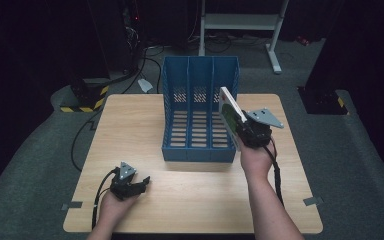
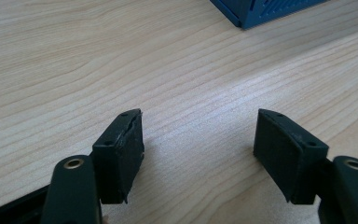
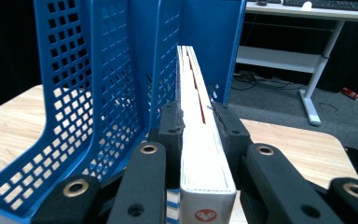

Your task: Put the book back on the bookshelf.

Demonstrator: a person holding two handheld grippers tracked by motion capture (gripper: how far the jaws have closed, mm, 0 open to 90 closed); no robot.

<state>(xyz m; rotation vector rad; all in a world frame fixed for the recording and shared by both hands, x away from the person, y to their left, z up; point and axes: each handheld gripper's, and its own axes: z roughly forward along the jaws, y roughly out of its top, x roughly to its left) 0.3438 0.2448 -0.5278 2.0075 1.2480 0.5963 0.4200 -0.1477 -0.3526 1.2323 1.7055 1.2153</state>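
- The right gripper (image 1: 244,131) is clamped on a white book (image 1: 230,116), its pads pressing both covers near the lower end.
- In the right gripper view the book (image 3: 200,140) stands on edge between the two black jaws, spine end toward the camera, page edges up.
- The book is tilted and held off the table (image 1: 130,130), at the front right corner of the blue file rack (image 1: 200,110), beside its rightmost slot.
- The left gripper (image 1: 141,184) rests near the table's front left, well apart from the book.
- Its jaws stand wide apart with nothing between them, over bare wood (image 2: 196,135).
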